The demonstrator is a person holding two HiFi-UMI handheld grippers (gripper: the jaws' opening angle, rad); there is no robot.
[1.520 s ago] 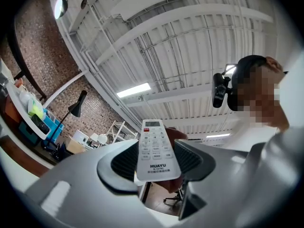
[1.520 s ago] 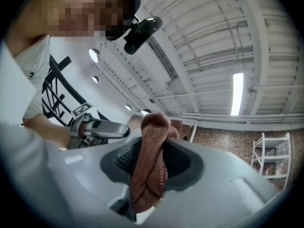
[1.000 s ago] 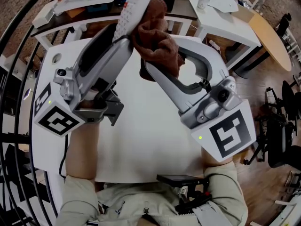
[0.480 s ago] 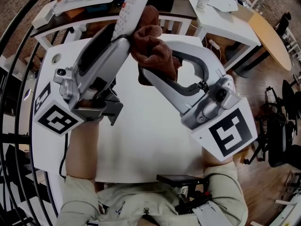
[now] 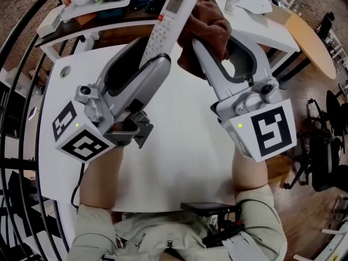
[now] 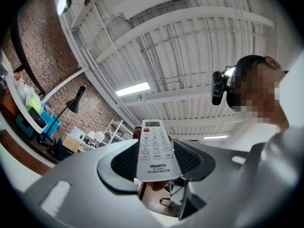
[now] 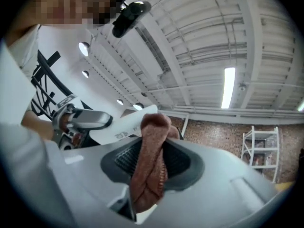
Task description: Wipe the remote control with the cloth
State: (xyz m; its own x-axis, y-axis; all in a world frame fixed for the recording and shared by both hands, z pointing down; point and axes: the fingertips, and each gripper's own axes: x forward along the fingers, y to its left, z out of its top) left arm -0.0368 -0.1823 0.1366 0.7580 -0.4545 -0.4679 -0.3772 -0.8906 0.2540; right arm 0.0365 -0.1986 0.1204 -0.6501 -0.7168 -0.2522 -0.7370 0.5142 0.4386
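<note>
Top centre, the left gripper [image 5: 156, 63] clamps the stiff, light, probably slippery remote [image 5: 169, 16] by its lower end. The right gripper [image 5: 202, 48] pinches the soft, bunched cloth [image 5: 213, 19].

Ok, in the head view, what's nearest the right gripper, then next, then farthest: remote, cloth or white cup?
1. Cloth, pinched by the right gripper.
2. Remote control, just left of the cloth.
3. White cup, behind on the back table.
</note>
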